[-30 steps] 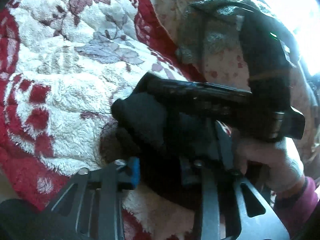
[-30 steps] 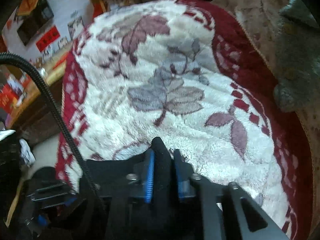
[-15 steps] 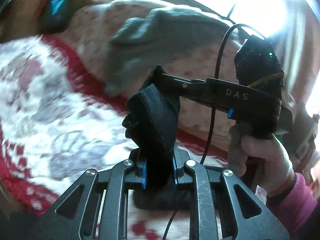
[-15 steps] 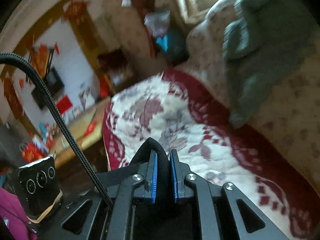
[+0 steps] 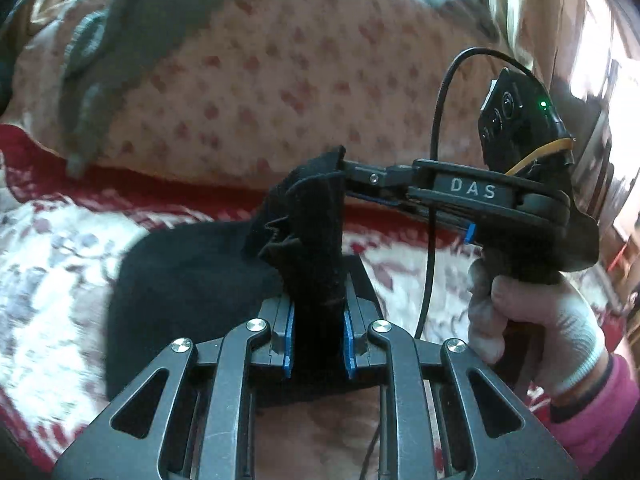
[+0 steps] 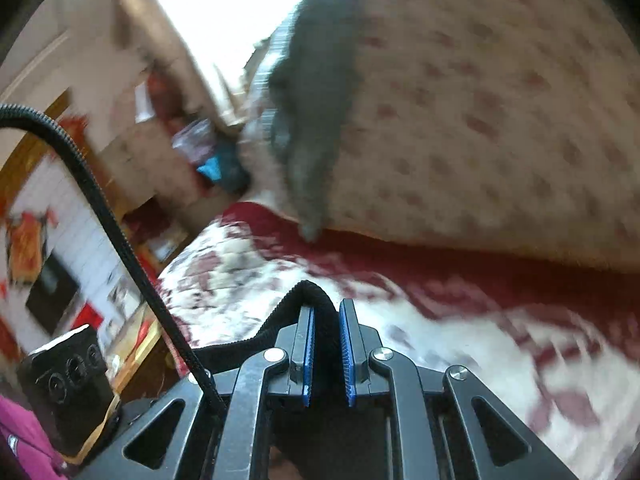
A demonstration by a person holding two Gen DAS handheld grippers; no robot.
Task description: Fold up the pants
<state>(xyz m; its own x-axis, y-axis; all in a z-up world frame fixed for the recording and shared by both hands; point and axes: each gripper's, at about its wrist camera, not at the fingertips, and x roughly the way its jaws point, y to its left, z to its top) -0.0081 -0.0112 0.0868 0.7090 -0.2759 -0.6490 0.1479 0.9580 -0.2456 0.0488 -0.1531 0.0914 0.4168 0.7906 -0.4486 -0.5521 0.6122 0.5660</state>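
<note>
Black pants (image 5: 188, 276) held up off the red-and-white blanket (image 5: 52, 280), part pooled on it below; left gripper (image 5: 318, 336) clenched on a bunched thickness of cloth between blue pads (image 5: 289, 340); right gripper (image 5: 352, 186) pinching a higher edge of the same garment, seen from the side, jaws closed on the fabric; in the right wrist view right gripper (image 6: 325, 354) gripping a ribbed hem or band between its pads; soft, limp, light stuff by the look, likely to sag and slump wherever unsupported, not slippery or breakable; best taken at the band or hem corners, well apart, to keep an edge taut; wide blanket ahead for laying flat; spotted cushion (image 5: 280, 80) with grey cloth (image 5: 104, 60) at the far side limiting reach; cable (image 5: 432, 216) hanging near the fabric, possible snag
</note>
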